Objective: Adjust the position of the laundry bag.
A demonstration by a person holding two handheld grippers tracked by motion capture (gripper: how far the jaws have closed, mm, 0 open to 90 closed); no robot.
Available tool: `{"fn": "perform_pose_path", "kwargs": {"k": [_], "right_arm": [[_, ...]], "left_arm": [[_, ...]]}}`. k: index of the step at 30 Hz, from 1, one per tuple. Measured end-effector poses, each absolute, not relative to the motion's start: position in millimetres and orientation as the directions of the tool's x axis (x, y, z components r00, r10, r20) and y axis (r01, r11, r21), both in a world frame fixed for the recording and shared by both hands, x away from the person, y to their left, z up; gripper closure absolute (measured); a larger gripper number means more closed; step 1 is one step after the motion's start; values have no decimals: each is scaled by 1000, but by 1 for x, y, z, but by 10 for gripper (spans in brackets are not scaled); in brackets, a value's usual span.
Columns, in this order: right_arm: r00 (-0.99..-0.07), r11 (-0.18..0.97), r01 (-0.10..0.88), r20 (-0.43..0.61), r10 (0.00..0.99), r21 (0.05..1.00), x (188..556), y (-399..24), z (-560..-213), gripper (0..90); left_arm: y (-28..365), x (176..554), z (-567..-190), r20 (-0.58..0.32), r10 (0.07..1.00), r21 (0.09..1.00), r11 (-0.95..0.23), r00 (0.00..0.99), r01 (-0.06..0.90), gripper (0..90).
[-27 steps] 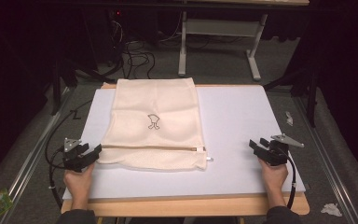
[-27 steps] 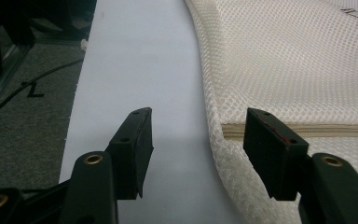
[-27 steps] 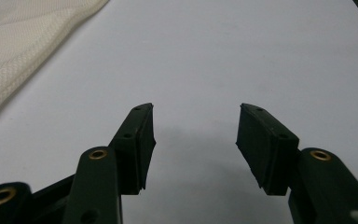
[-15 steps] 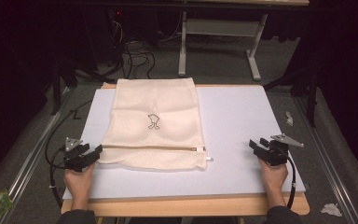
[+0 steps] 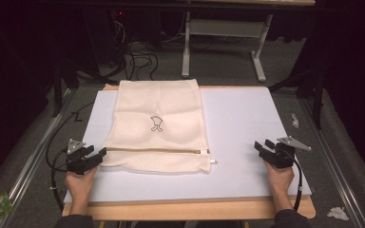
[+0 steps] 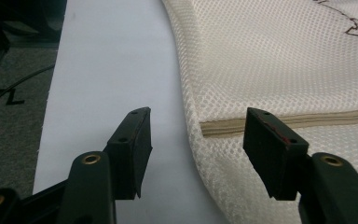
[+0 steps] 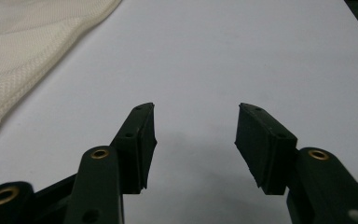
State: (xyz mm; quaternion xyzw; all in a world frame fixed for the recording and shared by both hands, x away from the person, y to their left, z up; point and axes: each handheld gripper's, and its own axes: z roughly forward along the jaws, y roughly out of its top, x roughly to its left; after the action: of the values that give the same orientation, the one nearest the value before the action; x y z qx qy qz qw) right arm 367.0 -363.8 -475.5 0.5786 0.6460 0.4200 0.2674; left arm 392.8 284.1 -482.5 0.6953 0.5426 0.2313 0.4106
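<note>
The left gripper (image 5: 96, 155) rests low on the surface (image 5: 247, 123), jaws spread and holding nothing. In the left gripper view the near left corner of a cream mesh bag (image 6: 279, 70) lies just ahead and between the jaws' line: one jaw stands over bare surface, the other over the mesh edge, with the bag's zip (image 6: 289, 122) starting right at that corner. The pads do not seem to press on the cloth.

From this gripper the bag runs away toward the far edge of the surface, its long axis pointing away from the person, while the zip crosses it sideways toward the other hand, ending in a small pull (image 5: 212, 161).

The right gripper (image 5: 260, 147) also rests released, jaws wide apart, with bare surface ahead of it. The bag (image 7: 23, 51) lies well off to its left, far from its jaws.

So the left gripper is much the nearer; a short push forward would likely bring the bag's corner between its jaws.
</note>
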Motion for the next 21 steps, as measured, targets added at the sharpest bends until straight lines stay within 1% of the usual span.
{"fn": "perform_pose_path", "kwargs": {"k": [2,4,5,6,7,8,9,10,12,13,15,19,21], "right_arm": [[-192,-16,523,136,972,852,367,-363,-475,522],[-192,-17,525,138,972,851,367,-363,-475,530],[-189,-37,531,161,969,847,366,-362,-474,544],[-189,-37,531,161,969,847,366,-362,-474,544],[-199,-40,533,171,965,845,365,-361,-474,571],[-209,-33,534,170,963,845,365,-359,-473,580],[-217,-26,533,166,962,846,365,-358,-473,582],[-229,-16,526,159,960,850,366,-357,-473,582],[-233,-13,528,159,959,849,367,-357,-474,582],[-236,-20,536,172,956,844,367,-356,-475,580],[-243,-23,542,182,953,840,367,-354,-475,577],[-252,-18,569,195,948,822,367,-349,-470,588],[-270,-30,572,223,937,820,370,-342,-465,584]], "left_arm": [[282,394,-482,-115,941,820,-90,318,565,422],[280,395,-482,-120,939,819,-90,323,567,420],[277,396,-480,-135,934,822,-81,331,564,419],[277,396,-480,-135,934,822,-81,331,564,419],[273,398,-479,-141,925,823,-88,352,561,417],[273,398,-479,-141,925,823,-88,352,561,409],[268,403,-480,-127,922,801,-123,367,585,399],[266,404,-481,-112,924,803,-133,366,581,395],[266,404,-481,-116,924,803,-128,364,582,388],[267,403,-481,-149,927,809,-86,343,582,385],[268,402,-478,-166,929,813,-62,331,579,381],[269,402,-473,-134,936,808,-86,324,583,375],[272,403,-468,-146,938,802,-74,314,593,362]]}}
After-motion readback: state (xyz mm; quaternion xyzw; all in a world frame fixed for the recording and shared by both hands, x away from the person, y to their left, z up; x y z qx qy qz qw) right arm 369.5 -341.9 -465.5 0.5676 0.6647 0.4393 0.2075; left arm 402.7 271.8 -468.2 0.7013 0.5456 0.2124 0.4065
